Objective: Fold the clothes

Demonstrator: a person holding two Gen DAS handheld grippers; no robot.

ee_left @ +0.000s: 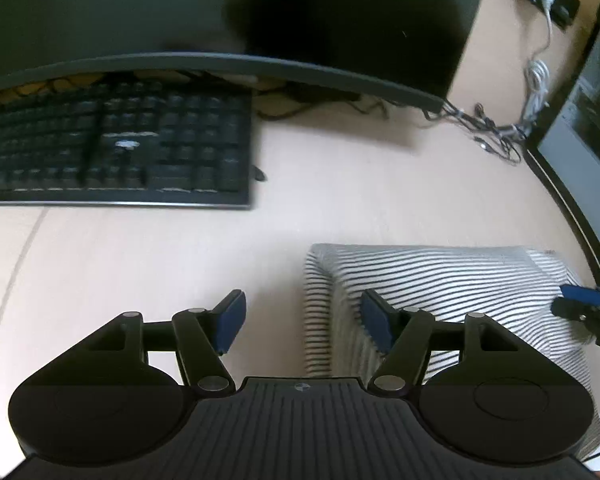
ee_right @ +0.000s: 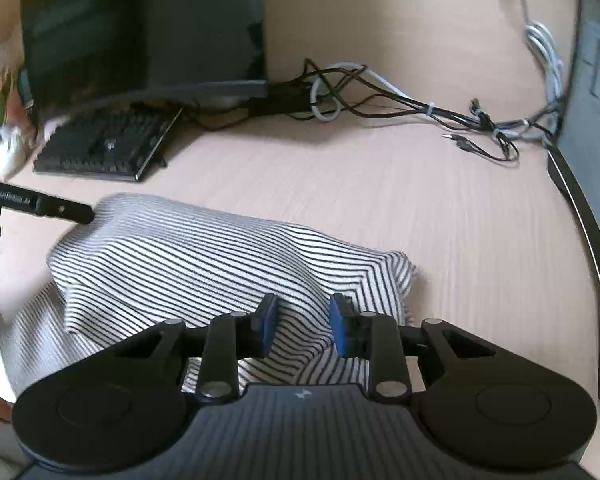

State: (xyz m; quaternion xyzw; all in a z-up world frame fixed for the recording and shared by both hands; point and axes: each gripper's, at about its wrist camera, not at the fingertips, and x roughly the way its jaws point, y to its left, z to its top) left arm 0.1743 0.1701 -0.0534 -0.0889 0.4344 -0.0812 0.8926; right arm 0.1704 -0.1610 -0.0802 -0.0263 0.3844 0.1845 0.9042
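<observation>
A black-and-white striped garment (ee_left: pixel 440 280) lies folded into a thick rectangle on the pale wooden desk (ee_left: pixel 140 264). My left gripper (ee_left: pixel 302 322) is open and hangs over the garment's left edge, one blue pad over bare desk, the other over the cloth. In the right wrist view the same striped garment (ee_right: pixel 204 256) fills the middle. My right gripper (ee_right: pixel 303 328) is open above its near right corner, with nothing between the pads. The right gripper's tip (ee_left: pixel 580 304) shows at the garment's right side in the left wrist view; the left gripper's finger (ee_right: pixel 48 206) reaches in from the left.
A black keyboard (ee_left: pixel 112 148) lies under a dark monitor (ee_left: pixel 220 20) at the back left. Tangled cables (ee_right: pixel 400 100) run across the back of the desk. A second dark screen (ee_left: pixel 584 120) stands along the right edge. Bare desk lies left of the garment.
</observation>
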